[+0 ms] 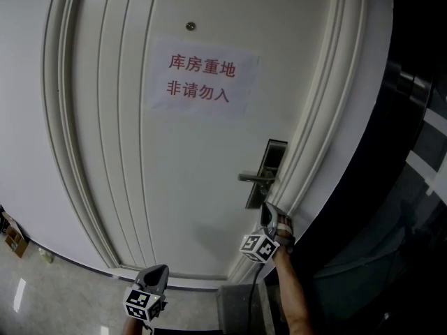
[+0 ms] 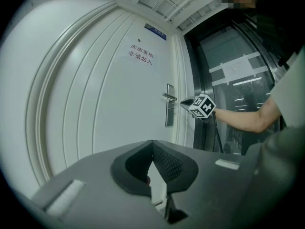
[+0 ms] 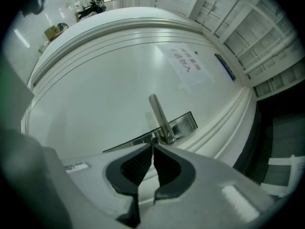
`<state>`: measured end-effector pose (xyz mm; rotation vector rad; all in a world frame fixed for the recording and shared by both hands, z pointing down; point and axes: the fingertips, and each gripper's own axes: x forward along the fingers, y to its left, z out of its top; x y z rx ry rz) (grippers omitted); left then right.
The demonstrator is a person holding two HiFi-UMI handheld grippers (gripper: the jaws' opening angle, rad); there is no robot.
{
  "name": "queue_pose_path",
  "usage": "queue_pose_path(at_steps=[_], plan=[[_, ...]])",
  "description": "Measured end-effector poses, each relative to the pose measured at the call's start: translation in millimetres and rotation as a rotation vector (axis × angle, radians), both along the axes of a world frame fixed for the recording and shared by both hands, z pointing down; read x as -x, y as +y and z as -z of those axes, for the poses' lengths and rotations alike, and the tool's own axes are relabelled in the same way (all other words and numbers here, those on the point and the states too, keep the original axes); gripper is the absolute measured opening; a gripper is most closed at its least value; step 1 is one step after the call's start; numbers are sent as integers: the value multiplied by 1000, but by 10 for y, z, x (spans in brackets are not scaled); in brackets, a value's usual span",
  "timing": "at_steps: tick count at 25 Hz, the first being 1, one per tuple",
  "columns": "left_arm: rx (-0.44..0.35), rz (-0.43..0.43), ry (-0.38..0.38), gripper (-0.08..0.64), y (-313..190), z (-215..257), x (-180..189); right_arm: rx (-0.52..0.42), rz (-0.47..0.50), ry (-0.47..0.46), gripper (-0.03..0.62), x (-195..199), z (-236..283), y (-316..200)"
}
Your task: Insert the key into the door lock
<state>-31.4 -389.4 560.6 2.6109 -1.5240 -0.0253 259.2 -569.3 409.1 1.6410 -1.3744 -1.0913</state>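
Holding right gripper [image 1: 267,209] shut, no key seen, just under lock plate [image 1: 271,160]; left gripper [image 1: 156,271] shut too, farther off.

Notice [image 1: 199,77] on door [image 1: 174,187], above lock plate [image 1: 273,155]

glossy pale floor [image 1: 63,295], cardboard box [image 1: 14,241] at left, dark glass partition [image 1: 412,208] at right.

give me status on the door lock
Left gripper shut, low, off the door. Right gripper shut at door handle. No key visible. Nothing blocking lock plate.
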Motion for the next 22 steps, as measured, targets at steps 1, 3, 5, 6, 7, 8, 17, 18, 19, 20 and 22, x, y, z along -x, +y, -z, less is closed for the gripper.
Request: queue_pose_path(at_steps=[1,3,5,6,7,8,17,18,19,20,22], plan=[[0,-2,-1,2,25,1,6,-9,3,-20,11,-1,-1,56],[-2,-8,-2,2,74,13,24,-14,7,-71,3,-4,-21,164],[-5,-14,-4,2,115,36,46,-3,17,-146,3,-3,-49,272],[-6,-18,-5,2,135,47,55,5,25,-193,3,1,-62,329],[-7,-22,-5,2,157,56,62,14,36,-242,3,10,-78,390],[-6,-26,-6,2,181,62,71,25,47,-290,2,25,-97,456],[-12,-47,-15,2,433,135,217,3,237,-729,2,336,-80,1228],[-13,-49,-18,2,463,141,237,10,250,-782,2,358,-103,1305],[-15,-51,-21,2,493,151,254,14,258,-825,2,370,-129,1382],[-18,-53,-23,2,522,164,271,13,261,-855,2,373,-155,1461],[-23,-57,-24,2,584,195,308,3,254,-892,2,380,-213,1630]])
